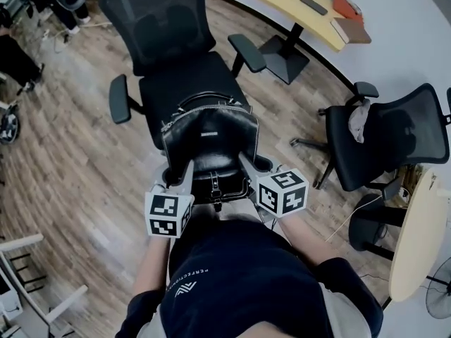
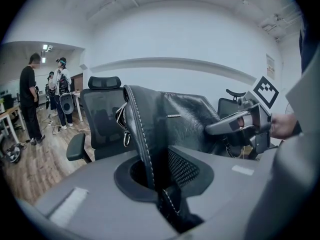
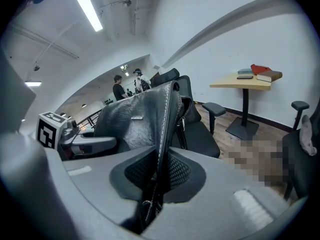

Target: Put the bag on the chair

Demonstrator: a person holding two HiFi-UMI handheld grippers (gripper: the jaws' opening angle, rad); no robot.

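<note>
A wooden floor (image 1: 77, 153) spreads under everything. Two black office chairs stand on it: one chair (image 1: 180, 76) straight ahead of both tools with its seat facing them, and a second chair (image 1: 387, 143) off beyond the right tool with one pale cloth (image 1: 359, 121) draped on it. Two benches show, a yellow bench (image 1: 292, 9) far ahead and right of the right tool, and a pale bench (image 1: 414, 241) close out to that tool's right. One black leather bag (image 1: 211, 136) with white stitching is held upright between the two tools, the first chair's seat just beyond it. The left tool (image 1: 183, 177) is closed on the bag's left stitched edge, and the right tool (image 1: 249, 166) pinches its right stitched edge in the same way. Far off past the left tool stand people (image 2: 30, 101), three as far as the small figures allow. On the yellow bench lie a brown book (image 1: 350, 31) and one dark remote (image 1: 313, 5).
</note>
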